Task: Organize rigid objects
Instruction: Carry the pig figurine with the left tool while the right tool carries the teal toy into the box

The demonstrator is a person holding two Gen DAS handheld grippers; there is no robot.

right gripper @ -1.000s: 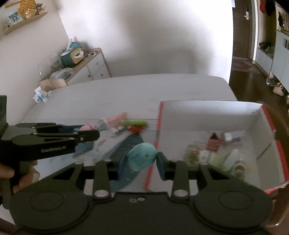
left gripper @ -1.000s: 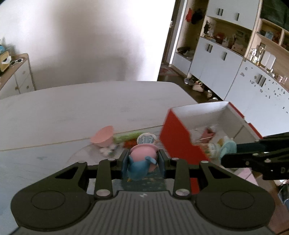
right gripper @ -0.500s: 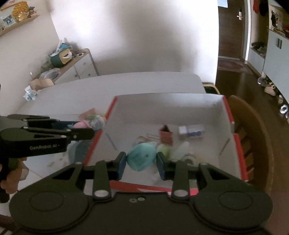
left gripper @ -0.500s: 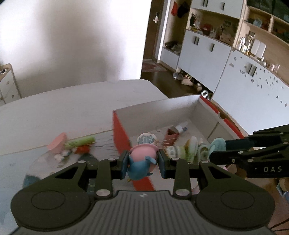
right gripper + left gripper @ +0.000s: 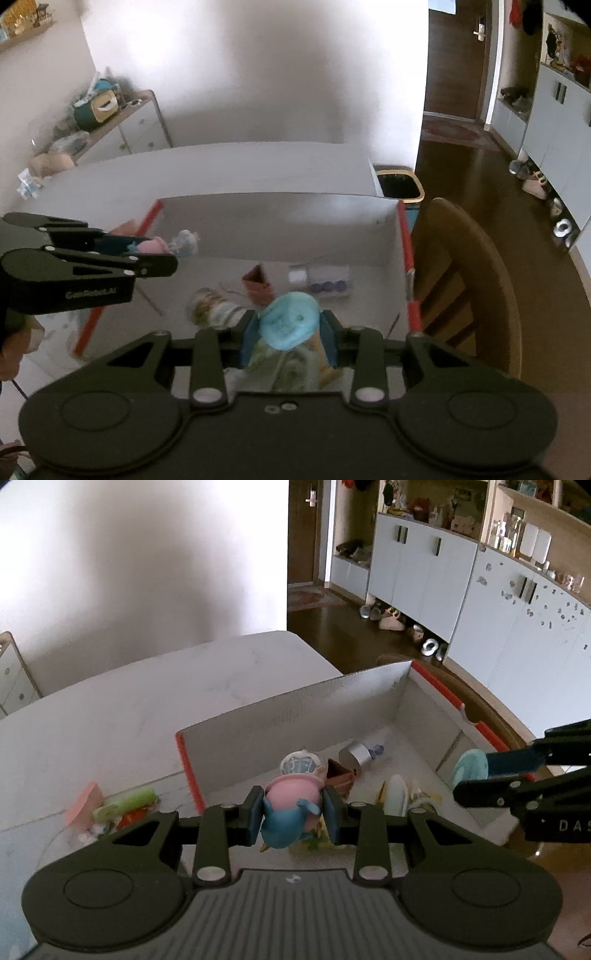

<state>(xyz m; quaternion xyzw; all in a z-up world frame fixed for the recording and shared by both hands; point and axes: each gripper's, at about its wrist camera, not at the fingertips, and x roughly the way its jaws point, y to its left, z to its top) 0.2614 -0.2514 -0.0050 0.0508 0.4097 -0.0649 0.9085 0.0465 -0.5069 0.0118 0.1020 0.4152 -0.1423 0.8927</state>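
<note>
My left gripper [image 5: 293,814] is shut on a pink and blue pig figurine [image 5: 291,805] and holds it above the open red-edged box [image 5: 295,709]. My right gripper [image 5: 288,332] is shut on a round turquoise toy [image 5: 290,319], also above the box [image 5: 273,210]. The right gripper shows in the left wrist view [image 5: 476,771] over the box's right side. The left gripper shows in the right wrist view [image 5: 162,254] over the box's left edge. Inside the box lie a brown binder clip [image 5: 258,282], a small bottle [image 5: 356,755] and other small items.
On the table left of the box lie a pink bowl [image 5: 85,803], a green stick [image 5: 123,803] and small bits. A wooden chair [image 5: 469,280] stands right of the box. A bin [image 5: 399,184] sits past the table end. Cabinets line the right wall.
Both grippers have moved right from the table's toy pile to above the box, each still holding its toy.
</note>
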